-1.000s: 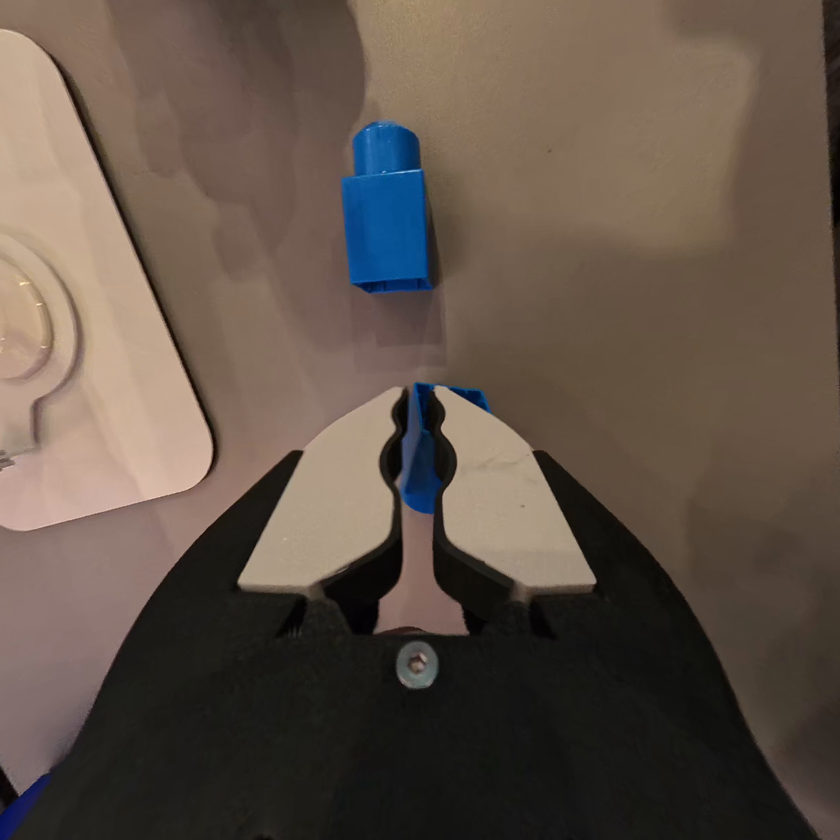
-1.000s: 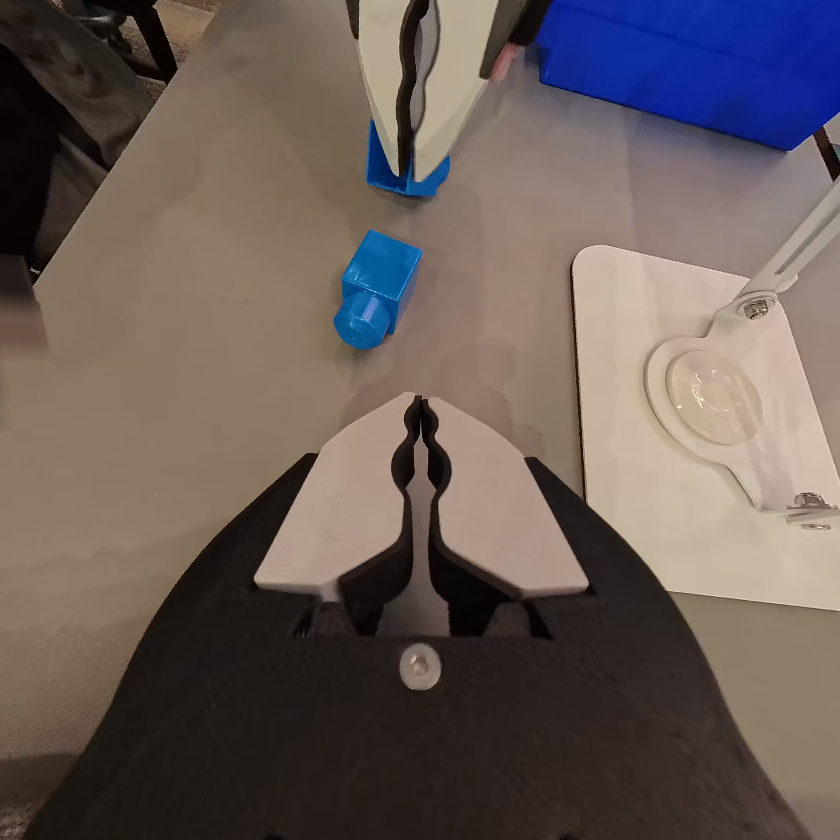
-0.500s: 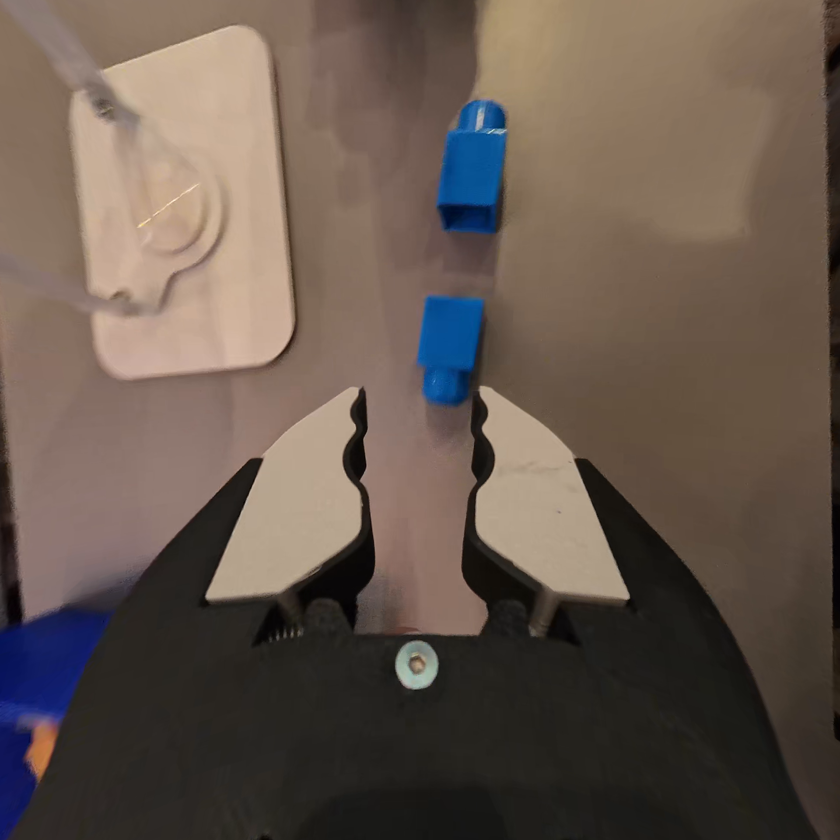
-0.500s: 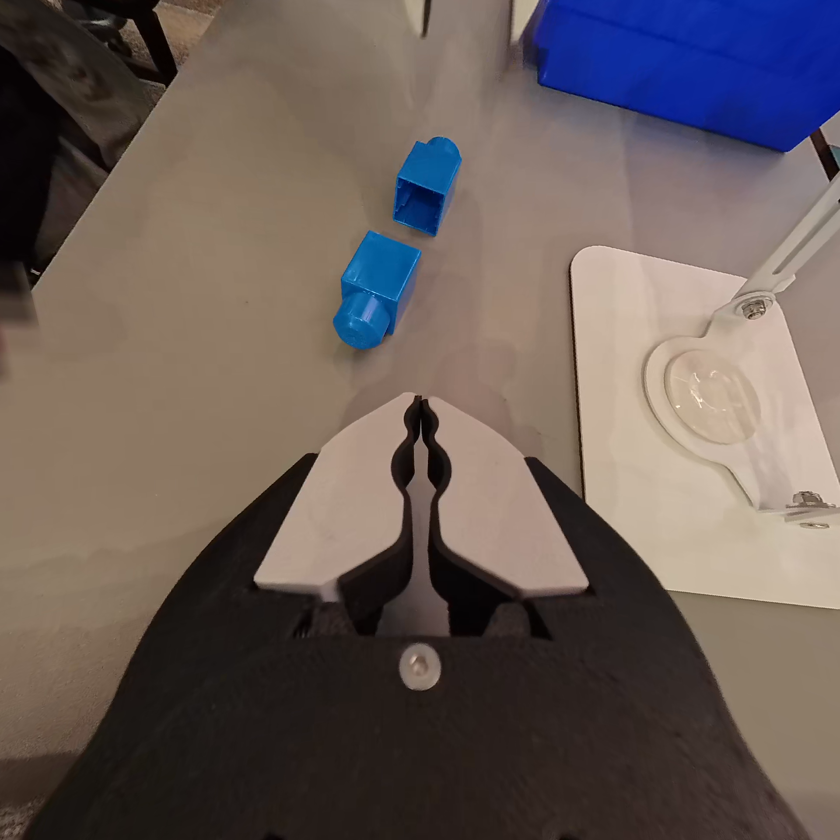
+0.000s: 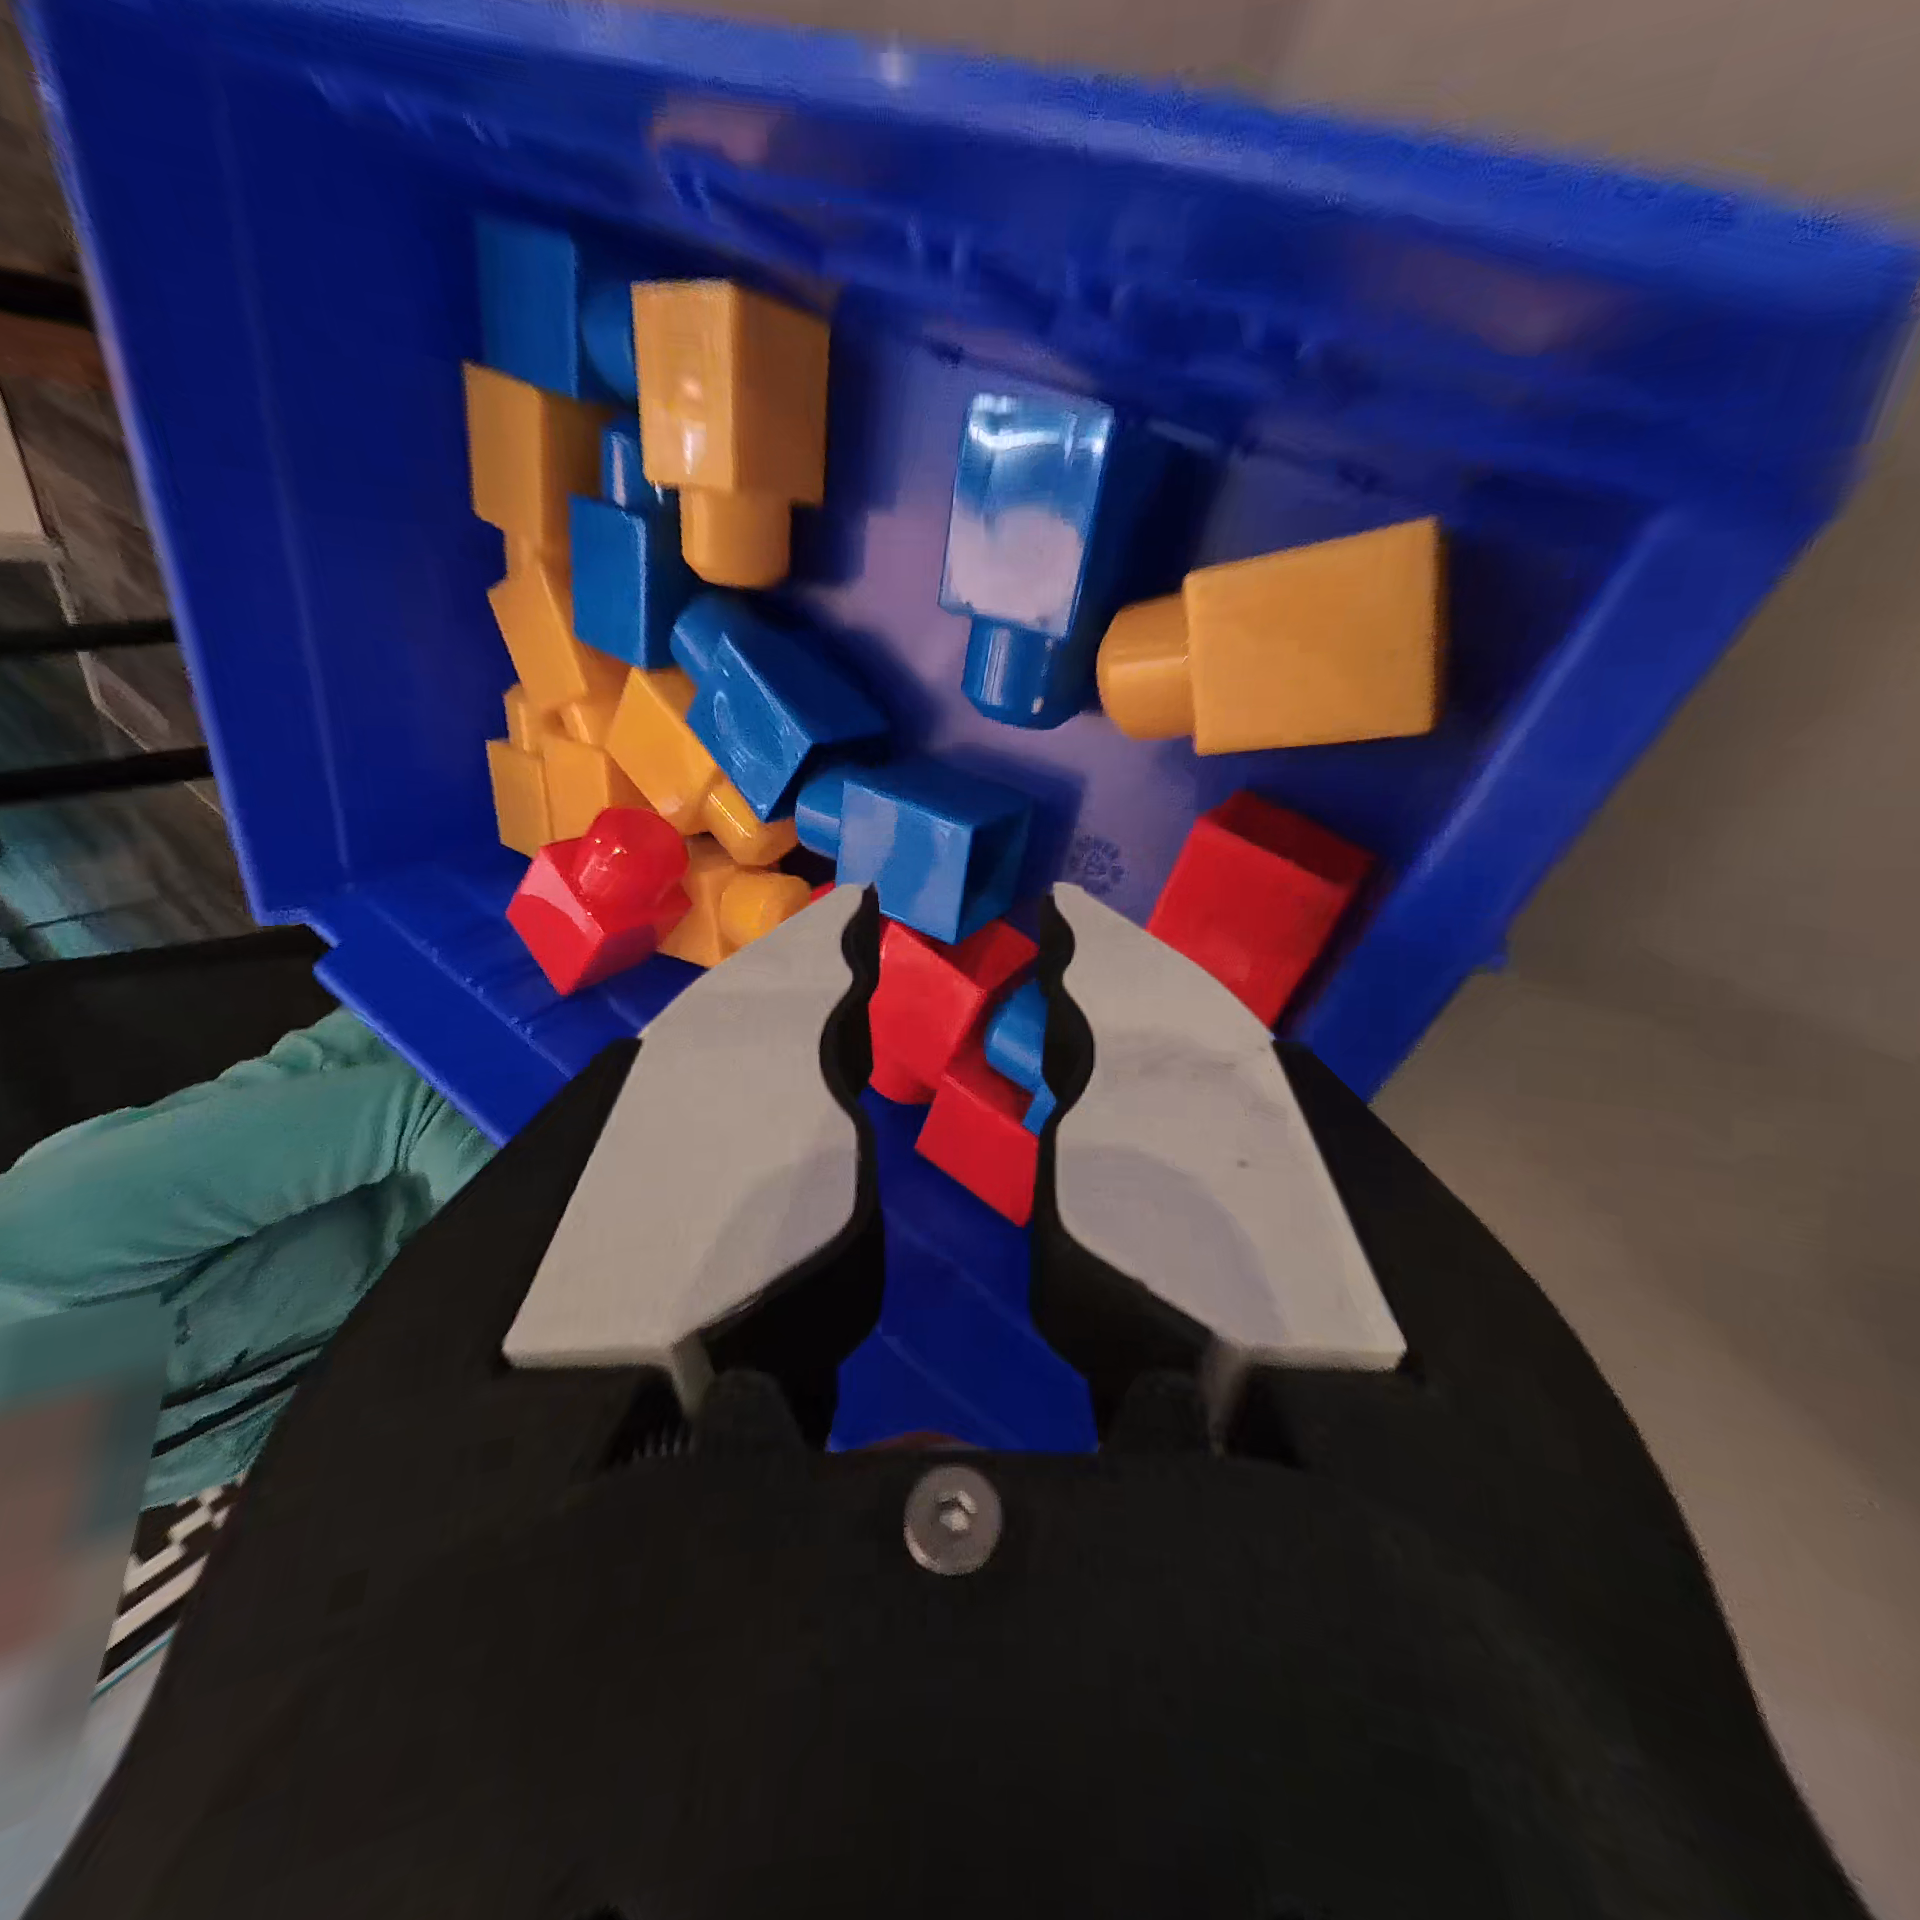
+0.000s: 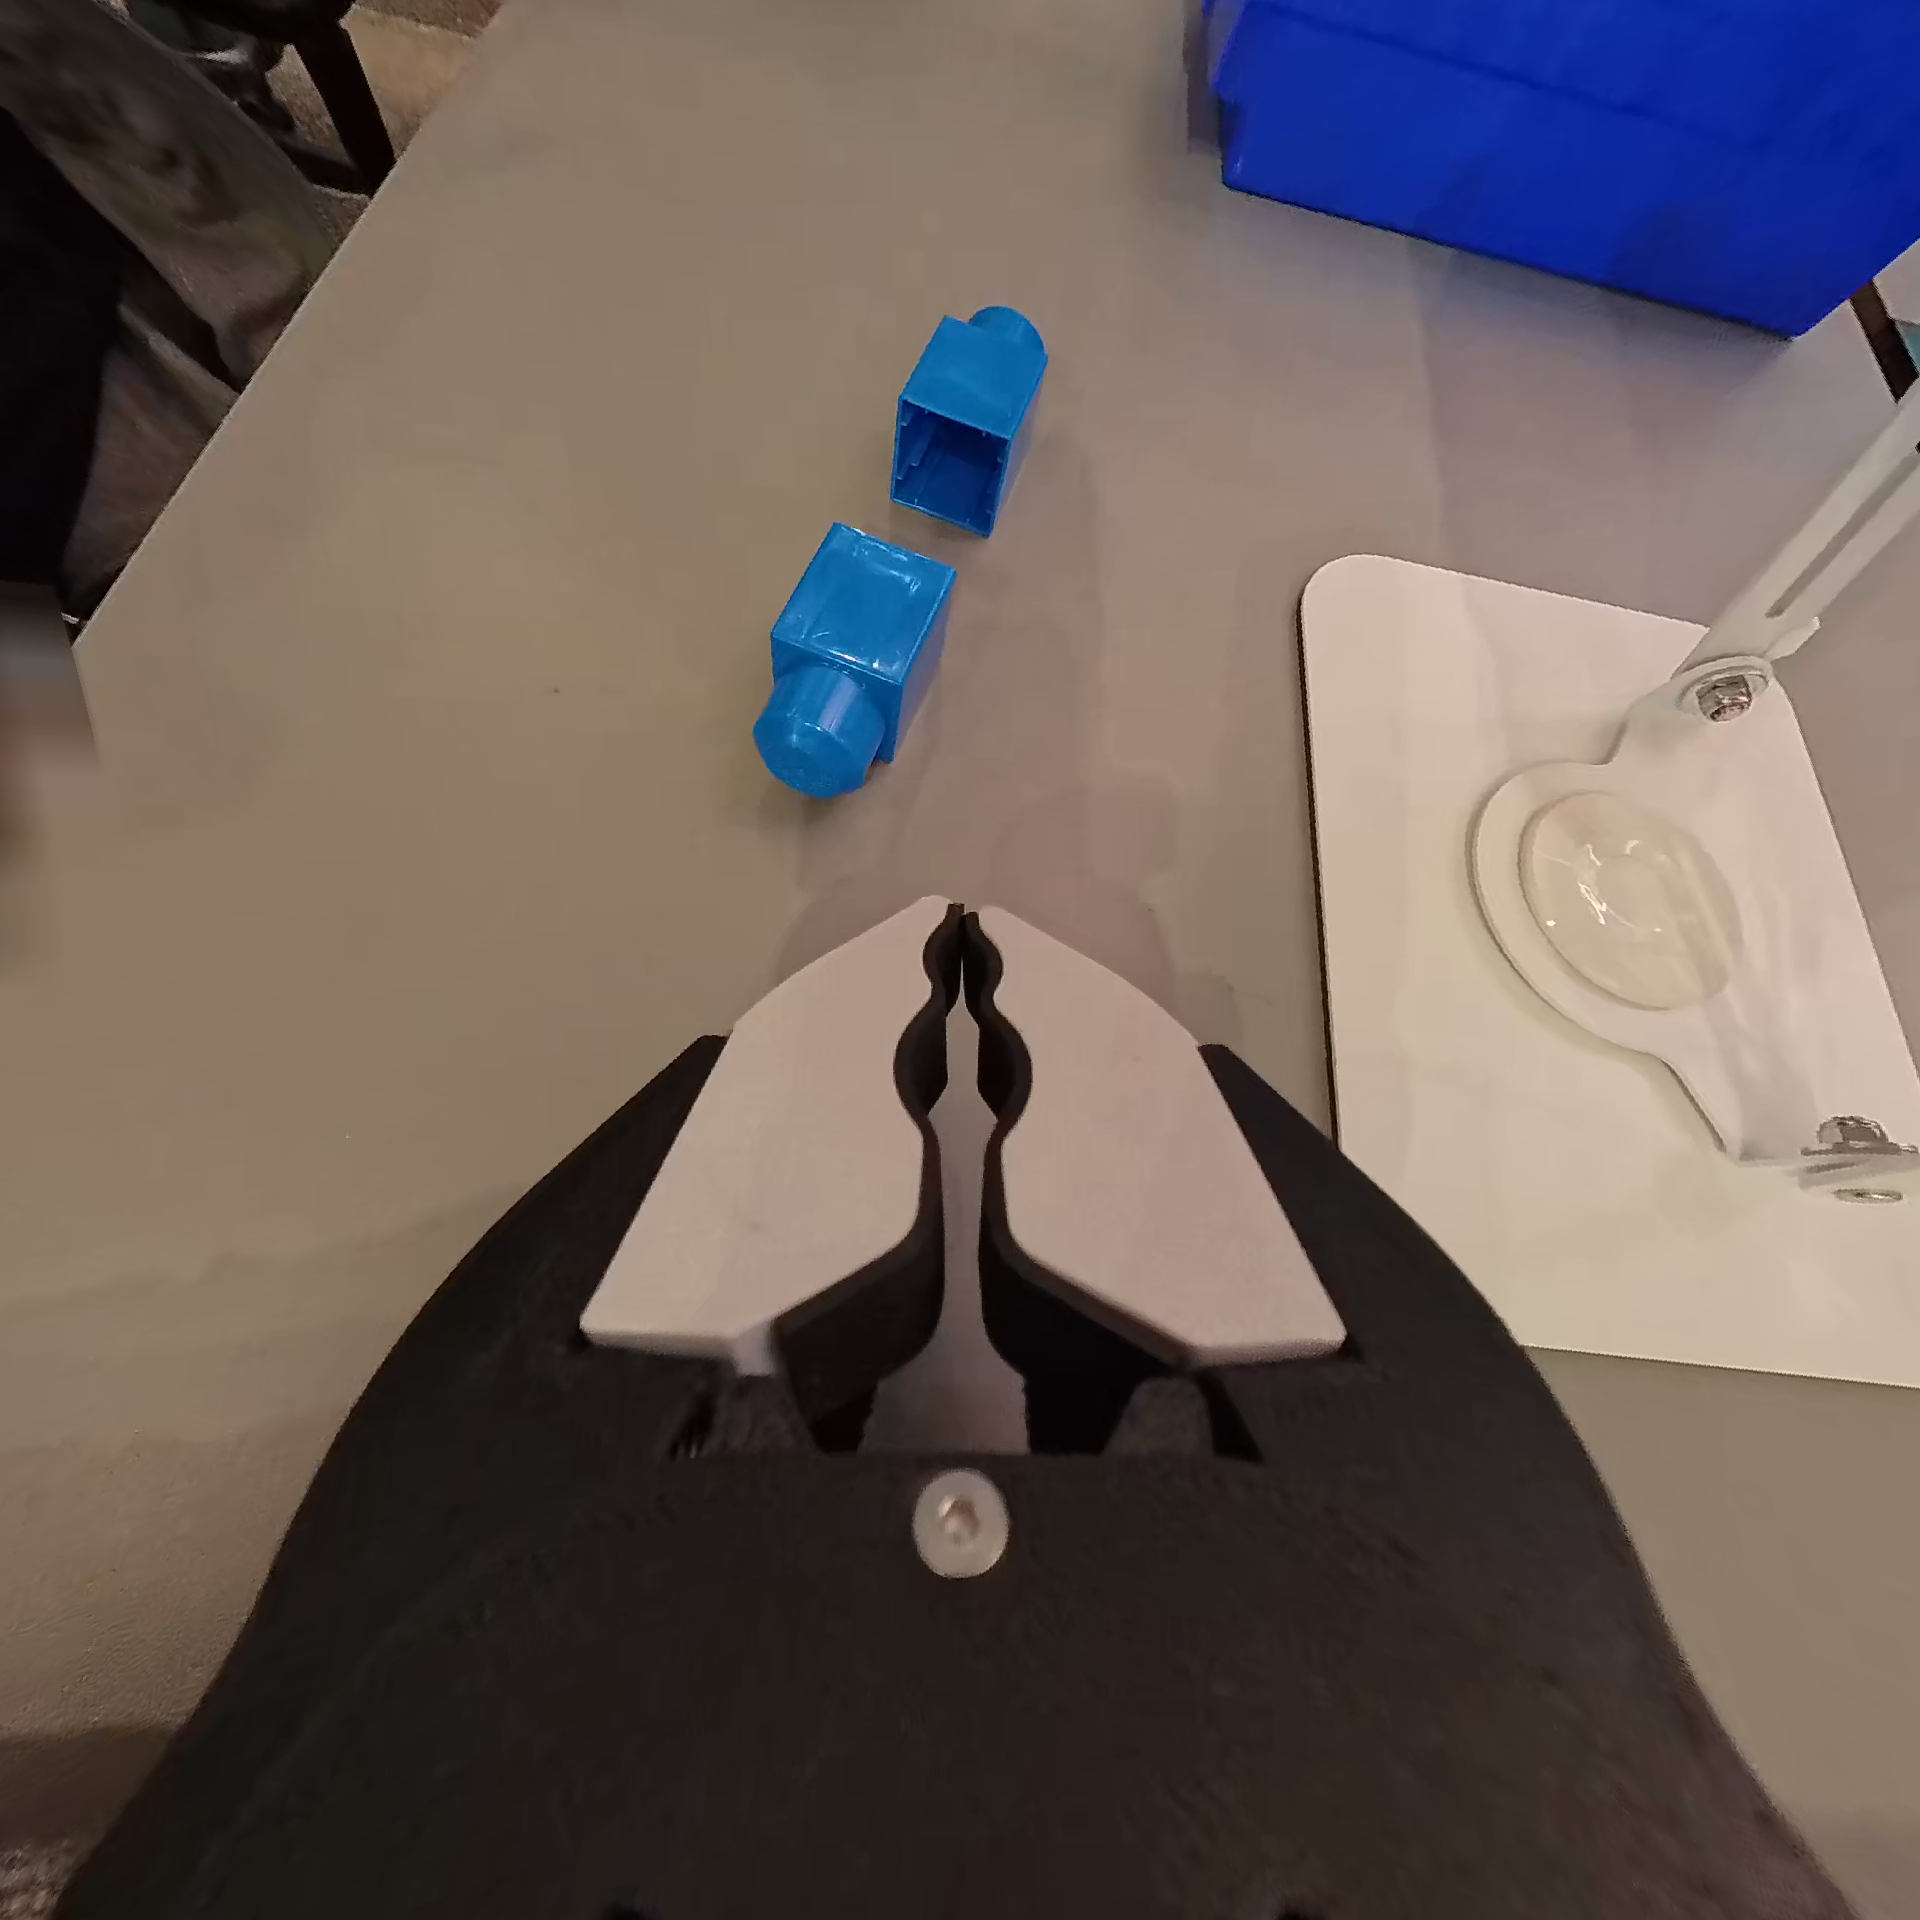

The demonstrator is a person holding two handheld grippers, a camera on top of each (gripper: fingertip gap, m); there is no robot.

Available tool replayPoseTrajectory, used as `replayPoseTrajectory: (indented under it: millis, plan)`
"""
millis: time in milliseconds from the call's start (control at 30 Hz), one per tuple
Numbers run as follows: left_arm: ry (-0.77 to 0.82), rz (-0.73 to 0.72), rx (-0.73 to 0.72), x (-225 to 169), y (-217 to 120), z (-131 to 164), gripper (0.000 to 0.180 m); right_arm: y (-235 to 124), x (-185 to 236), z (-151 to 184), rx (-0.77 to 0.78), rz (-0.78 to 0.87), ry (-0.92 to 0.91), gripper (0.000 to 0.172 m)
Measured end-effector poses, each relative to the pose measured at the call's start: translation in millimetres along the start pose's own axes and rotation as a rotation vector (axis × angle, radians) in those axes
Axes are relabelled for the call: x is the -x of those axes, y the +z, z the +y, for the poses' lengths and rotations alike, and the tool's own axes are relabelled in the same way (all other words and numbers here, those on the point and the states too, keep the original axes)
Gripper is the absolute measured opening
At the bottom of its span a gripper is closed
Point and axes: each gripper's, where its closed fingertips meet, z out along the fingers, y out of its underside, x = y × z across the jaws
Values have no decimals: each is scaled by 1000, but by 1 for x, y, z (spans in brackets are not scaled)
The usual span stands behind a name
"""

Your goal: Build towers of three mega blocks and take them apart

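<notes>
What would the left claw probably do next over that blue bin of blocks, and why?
Probably dip the open left gripper onto the blue plastic block just ahead in the blue plastic bin and close: only two blue blocks lie on the grey table.

A grey table (image 6: pixel 468 831) with dark chair legs (image 6: pixel 353 114) beyond its far edge.

Blue bin (image 5: pixel 260 520) holds orange, red and blue blocks (image 5: pixel 727 665) (two blue blocks (image 6: pixel 862 655) on grey table (image 6: pixel 416 831)).

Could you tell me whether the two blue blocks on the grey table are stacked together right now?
No. The two blue blocks lie on their sides on the table, apart, with a gap between them.
</notes>
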Motion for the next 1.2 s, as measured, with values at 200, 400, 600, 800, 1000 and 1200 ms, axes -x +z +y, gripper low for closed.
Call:
replayPoseTrajectory:
  millis: [200,400,600,800,1000,1200]
  plan:
    - [15,16,77,5,36,15,31,1,0,1,5,-2,1,0]
    - [40,-11,120,9,54,25,32,1,0,2,7,-6,-1,0]
    - [64,-99,81,19,54,21,15,1,0,2,9,-5,0,0]
    - [42,-217,11,37,36,15,1,1,0,2,9,-3,0,0]
    - [20,-287,-31,42,9,15,1,0,0,1,6,1,-4,0]
    - [-29,-296,-234,25,-51,-5,1,-1,0,0,4,2,-6,0]
